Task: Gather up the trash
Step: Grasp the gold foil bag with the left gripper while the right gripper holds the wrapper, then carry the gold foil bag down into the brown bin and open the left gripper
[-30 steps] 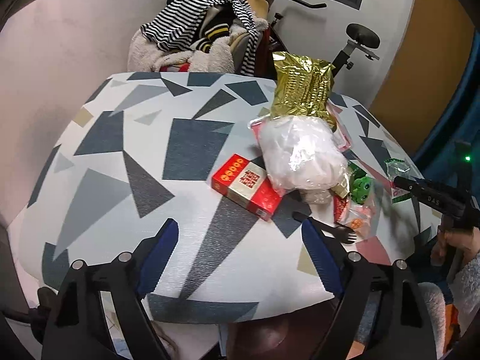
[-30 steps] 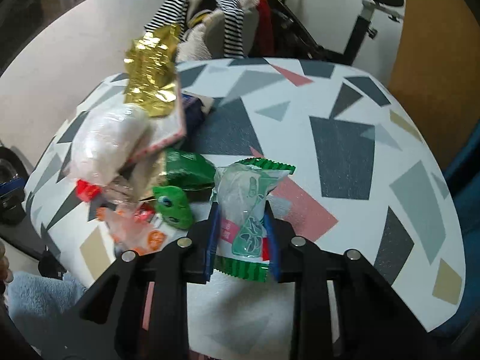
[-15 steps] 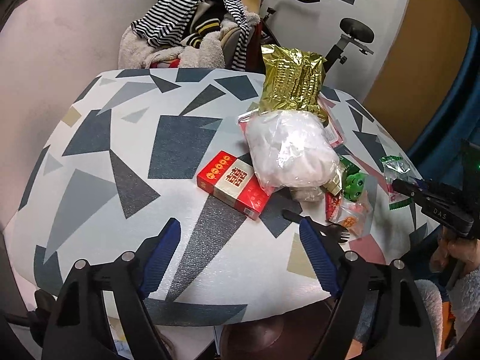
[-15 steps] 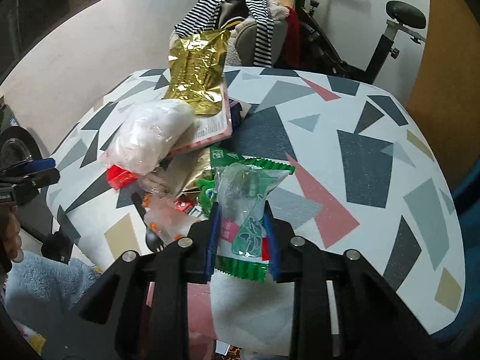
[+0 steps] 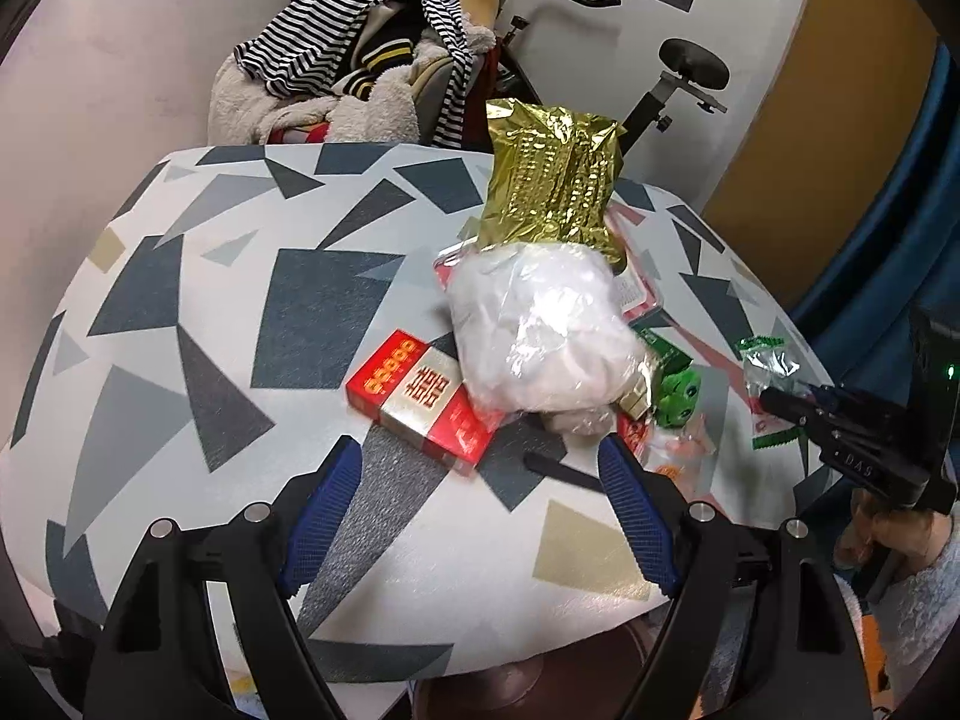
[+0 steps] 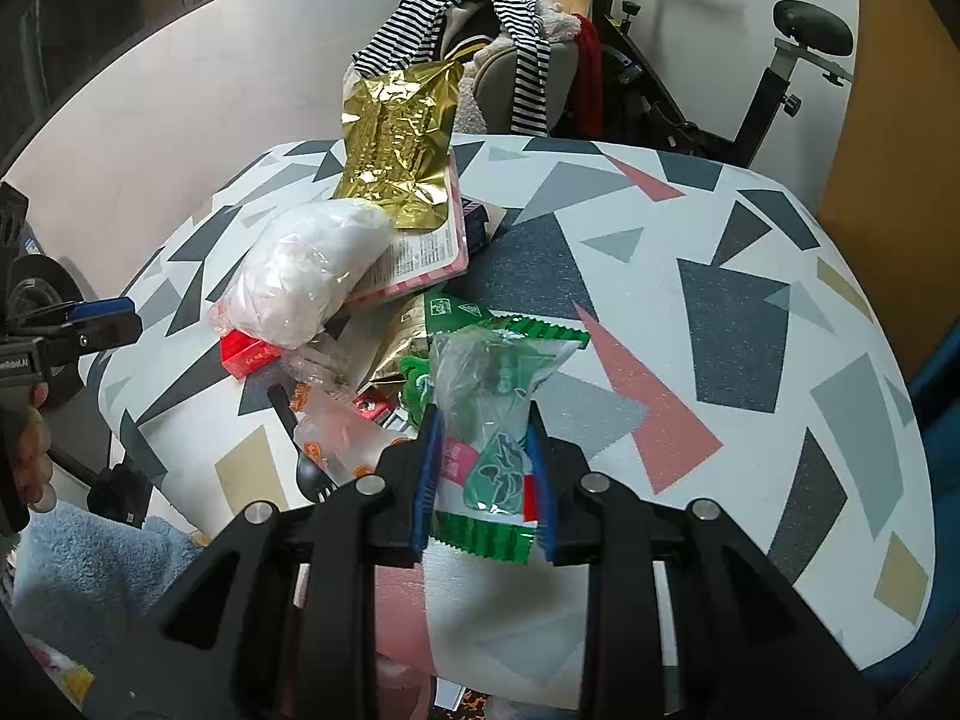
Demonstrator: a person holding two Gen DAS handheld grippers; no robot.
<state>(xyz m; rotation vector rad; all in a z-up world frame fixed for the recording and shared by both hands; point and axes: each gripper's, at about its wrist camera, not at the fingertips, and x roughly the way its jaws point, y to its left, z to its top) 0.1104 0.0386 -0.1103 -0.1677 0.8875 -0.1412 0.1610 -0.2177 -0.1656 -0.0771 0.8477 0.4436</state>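
Observation:
A pile of trash lies on the patterned table (image 5: 198,312): a gold foil bag (image 5: 555,186), a clear bag of white stuff (image 5: 540,336), a red box (image 5: 423,399) and small wrappers (image 5: 678,390). My left gripper (image 5: 480,468) is open and empty at the table's near edge, just short of the red box. My right gripper (image 6: 485,438) is shut on a clear green-edged wrapper (image 6: 498,384), held above the table beside the pile; it also shows in the left wrist view (image 5: 798,405). The gold bag (image 6: 399,141) and white bag (image 6: 303,276) also show in the right wrist view.
A chair heaped with striped clothes (image 5: 366,78) and an exercise bike (image 6: 804,60) stand behind the table (image 6: 750,312). A black plastic fork (image 5: 558,468) lies near the pile. A blue towel (image 6: 96,564) is below the table edge.
Both grippers have drawn back and risen a little from the table. The right gripper still holds the wrapper. The pile has not moved.

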